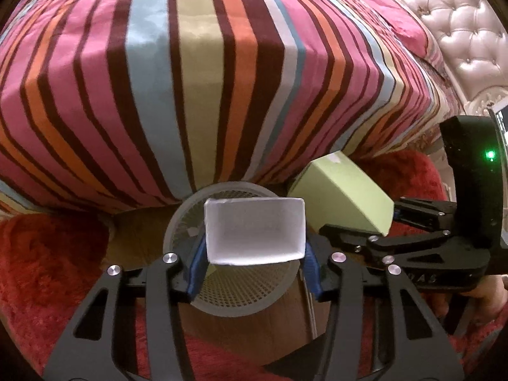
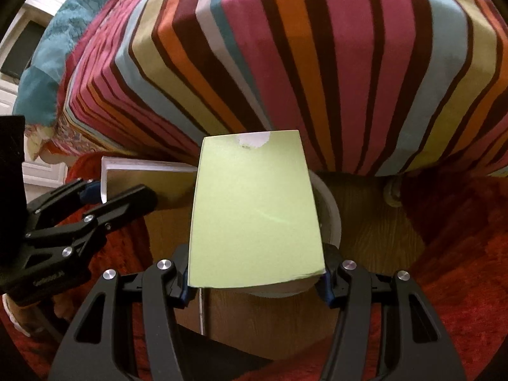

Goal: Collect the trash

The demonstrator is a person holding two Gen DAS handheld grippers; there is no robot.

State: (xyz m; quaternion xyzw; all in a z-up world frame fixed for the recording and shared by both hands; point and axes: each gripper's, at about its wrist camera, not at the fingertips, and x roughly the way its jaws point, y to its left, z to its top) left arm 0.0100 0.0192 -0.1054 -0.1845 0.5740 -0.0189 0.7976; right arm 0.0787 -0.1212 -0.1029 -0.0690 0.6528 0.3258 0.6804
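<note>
A small open white box [image 1: 254, 231] sits between the blue pads of my left gripper [image 1: 254, 247], which is shut on it. It hangs just over the mouth of a grey mesh wastebasket [image 1: 241, 289] on the floor. Beside it on the right, a pale green box [image 1: 343, 190] is held by my right gripper [image 1: 360, 216]. In the right wrist view the green box [image 2: 254, 216] fills the middle, tilted up, with the right gripper [image 2: 256, 270] shut on its lower edge above the wastebasket rim [image 2: 333, 219]. The left gripper [image 2: 120, 190] and its box [image 2: 143, 184] show at the left.
A bed with a striped cover [image 1: 190, 79] rises right behind the wastebasket. A red shaggy rug [image 1: 41, 270] flanks a strip of wooden floor [image 2: 365, 231]. A tufted headboard [image 1: 444, 31] is at the far right, a teal blanket [image 2: 63, 41] at the bed's other end.
</note>
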